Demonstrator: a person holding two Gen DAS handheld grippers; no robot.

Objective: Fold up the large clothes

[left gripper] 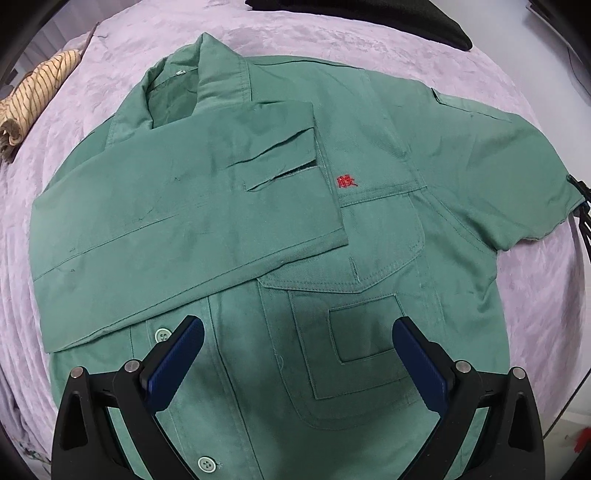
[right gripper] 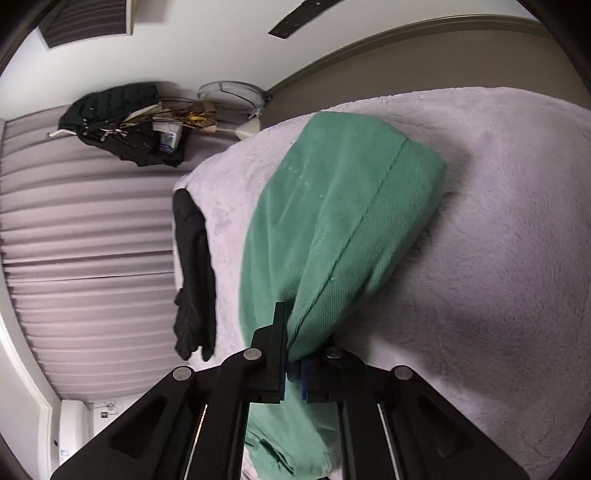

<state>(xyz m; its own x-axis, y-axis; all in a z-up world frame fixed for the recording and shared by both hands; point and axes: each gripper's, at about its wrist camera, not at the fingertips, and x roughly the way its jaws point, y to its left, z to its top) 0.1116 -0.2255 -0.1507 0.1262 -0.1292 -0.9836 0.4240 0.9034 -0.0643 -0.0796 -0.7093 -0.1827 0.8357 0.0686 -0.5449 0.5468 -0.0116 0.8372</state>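
Note:
A green work shirt [left gripper: 369,229] lies front-up on a lilac plush blanket [left gripper: 140,48]. Its left sleeve [left gripper: 177,221] is folded across the chest; a red embroidered mark [left gripper: 346,182] sits beside the cuff. My left gripper [left gripper: 298,347] hovers open and empty over the chest pocket [left gripper: 354,354], blue pads wide apart. In the right wrist view my right gripper [right gripper: 293,354] is shut on the shirt's other sleeve [right gripper: 332,236], which is bunched and lifted off the blanket [right gripper: 498,258].
A striped tan cloth [left gripper: 33,99] lies at the blanket's far left edge. Black garments lie at the far edge [left gripper: 369,14] and hang over the blanket's side [right gripper: 194,273]. Pleated curtains [right gripper: 85,240] and a rack of dark clothes [right gripper: 125,125] stand beyond.

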